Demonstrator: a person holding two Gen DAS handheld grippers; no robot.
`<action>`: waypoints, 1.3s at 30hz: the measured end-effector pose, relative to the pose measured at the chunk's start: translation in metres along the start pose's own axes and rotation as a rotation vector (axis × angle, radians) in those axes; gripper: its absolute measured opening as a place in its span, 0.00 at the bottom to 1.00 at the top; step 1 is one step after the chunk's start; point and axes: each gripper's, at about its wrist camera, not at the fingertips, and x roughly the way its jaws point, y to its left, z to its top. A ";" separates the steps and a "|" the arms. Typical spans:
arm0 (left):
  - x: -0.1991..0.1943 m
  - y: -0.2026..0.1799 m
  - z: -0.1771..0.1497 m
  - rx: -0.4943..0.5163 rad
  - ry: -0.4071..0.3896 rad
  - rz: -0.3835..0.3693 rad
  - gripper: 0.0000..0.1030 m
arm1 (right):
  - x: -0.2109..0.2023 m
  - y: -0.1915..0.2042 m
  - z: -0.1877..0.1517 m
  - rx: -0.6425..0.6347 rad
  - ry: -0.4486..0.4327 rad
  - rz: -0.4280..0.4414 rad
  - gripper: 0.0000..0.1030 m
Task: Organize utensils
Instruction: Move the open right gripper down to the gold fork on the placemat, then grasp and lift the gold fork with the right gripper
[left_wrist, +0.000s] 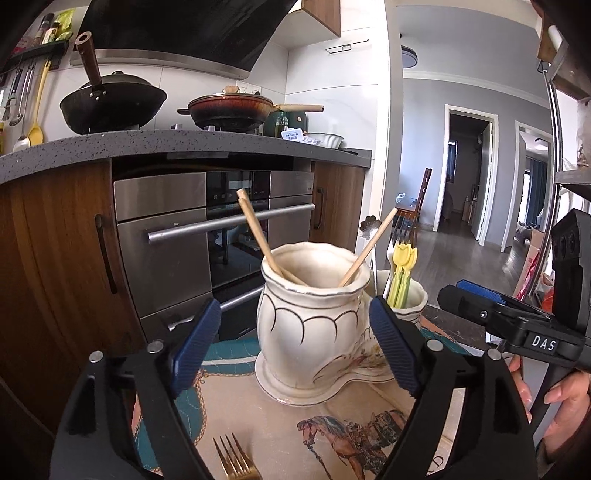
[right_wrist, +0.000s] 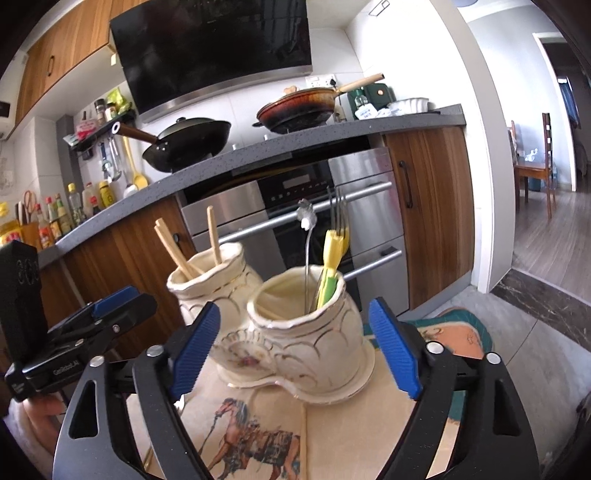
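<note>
Ceramic, cream and gilt-edged, the double holder (left_wrist: 310, 332) sits on the horse-print cloth (left_wrist: 332, 435) covering our table, just ahead of both hands. We hold the left tongs (left_wrist: 295, 347) spread wide around its nearer pot, pads clear of the glaze; our right tongs (right_wrist: 295, 350) gape just as wide at the other pot, empty too. Wooden chopsticks (left_wrist: 255, 232) lean in one pot; yellow-green picks (right_wrist: 328, 269), a fork and a slim metal stirrer (right_wrist: 306, 251) stand in the other. A gold fork (left_wrist: 232, 458) lies loose on the cloth, probably next. We judge it stiff, light and slippery: best pinched across the handle. The holder looks fragile, so we avoid knocking it.
</note>
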 end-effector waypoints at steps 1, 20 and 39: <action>-0.003 0.003 -0.004 -0.006 0.002 0.005 0.91 | 0.000 0.002 -0.003 -0.003 0.016 0.005 0.87; -0.037 0.080 -0.048 -0.150 0.048 0.182 0.95 | 0.032 0.125 -0.094 -0.158 0.444 0.074 0.90; -0.023 0.113 -0.052 -0.274 0.120 0.160 0.95 | 0.073 0.186 -0.127 -0.294 0.564 -0.010 0.09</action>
